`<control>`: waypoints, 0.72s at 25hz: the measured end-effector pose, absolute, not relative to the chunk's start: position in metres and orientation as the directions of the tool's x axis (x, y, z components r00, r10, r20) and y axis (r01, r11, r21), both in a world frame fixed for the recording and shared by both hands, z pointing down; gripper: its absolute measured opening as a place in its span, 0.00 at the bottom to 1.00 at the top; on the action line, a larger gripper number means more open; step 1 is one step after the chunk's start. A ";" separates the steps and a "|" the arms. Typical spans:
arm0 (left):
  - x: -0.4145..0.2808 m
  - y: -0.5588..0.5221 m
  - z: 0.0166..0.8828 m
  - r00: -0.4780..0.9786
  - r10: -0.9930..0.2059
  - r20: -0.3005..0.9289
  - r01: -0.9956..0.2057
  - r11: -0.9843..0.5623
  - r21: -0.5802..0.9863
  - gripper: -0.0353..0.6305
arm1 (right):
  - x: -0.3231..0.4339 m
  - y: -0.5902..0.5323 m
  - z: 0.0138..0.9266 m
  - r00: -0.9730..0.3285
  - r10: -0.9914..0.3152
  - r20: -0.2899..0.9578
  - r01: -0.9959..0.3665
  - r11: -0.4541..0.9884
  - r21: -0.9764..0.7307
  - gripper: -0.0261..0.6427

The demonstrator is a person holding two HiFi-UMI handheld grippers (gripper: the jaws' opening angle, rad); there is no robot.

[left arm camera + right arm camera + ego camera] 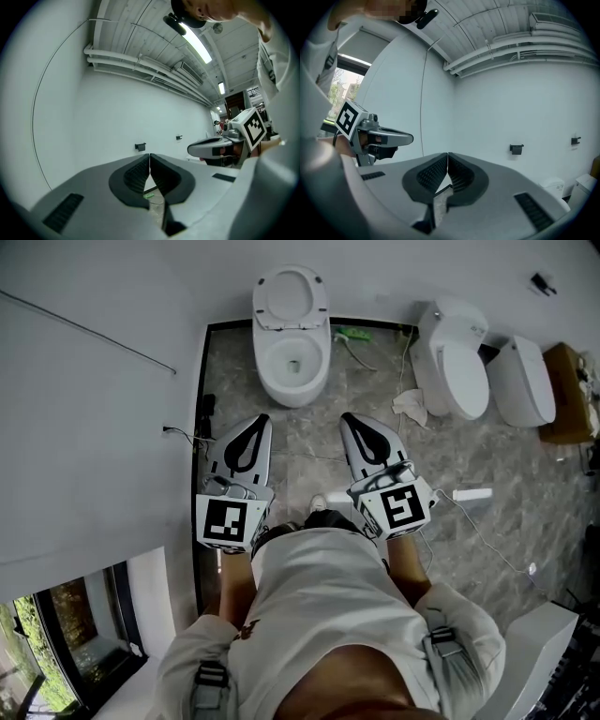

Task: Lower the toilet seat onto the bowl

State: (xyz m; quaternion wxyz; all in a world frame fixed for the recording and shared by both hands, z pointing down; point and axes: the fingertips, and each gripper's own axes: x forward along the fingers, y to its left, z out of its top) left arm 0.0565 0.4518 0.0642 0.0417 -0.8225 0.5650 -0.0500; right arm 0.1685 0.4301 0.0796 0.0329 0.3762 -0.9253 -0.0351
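Left of the toilet point(292, 381), a plain white wall point(94, 409) is running down alongside the grey marble floor point(309, 451). In front of the toilet and slightly to its left, the person is holding the left gripper point(262, 418) level, with its jaws pressed fully together and nothing caught between them. The toilet is standing at the far end of the floor. Its seat point(292, 296) is standing raised at the back and the bowl point(292, 362) is lying open beneath it, so the seat is not yet down. In front of the toilet and slightly to its right, the right gripper point(346, 416) is pointing the same way, likewise clamped closed and carrying nothing. Just right of the toilet's base a small green object point(354, 335) is lying on the floor, with crumpled white paper point(410, 406) beyond it. Farther right of the toilet, two more white toilets point(455, 362) are sitting with lids closed, and a brown box point(565, 395) is standing past them.
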 end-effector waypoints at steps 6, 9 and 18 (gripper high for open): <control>0.070 0.428 0.064 0.324 -0.945 0.043 -0.937 -0.327 -0.123 0.09 | 0.182 0.401 0.086 -0.737 -0.673 0.054 -0.670 0.739 0.063 0.07; 0.071 0.417 0.070 0.304 -0.951 0.052 -0.944 -0.308 -0.116 0.09 | 0.184 0.388 0.088 -0.745 -0.665 0.056 -0.663 0.747 0.053 0.07; 0.070 0.385 0.074 0.324 -0.944 0.070 -0.936 -0.330 -0.120 0.09 | 0.179 0.356 0.095 -0.741 -0.668 0.066 -0.667 0.744 0.037 0.07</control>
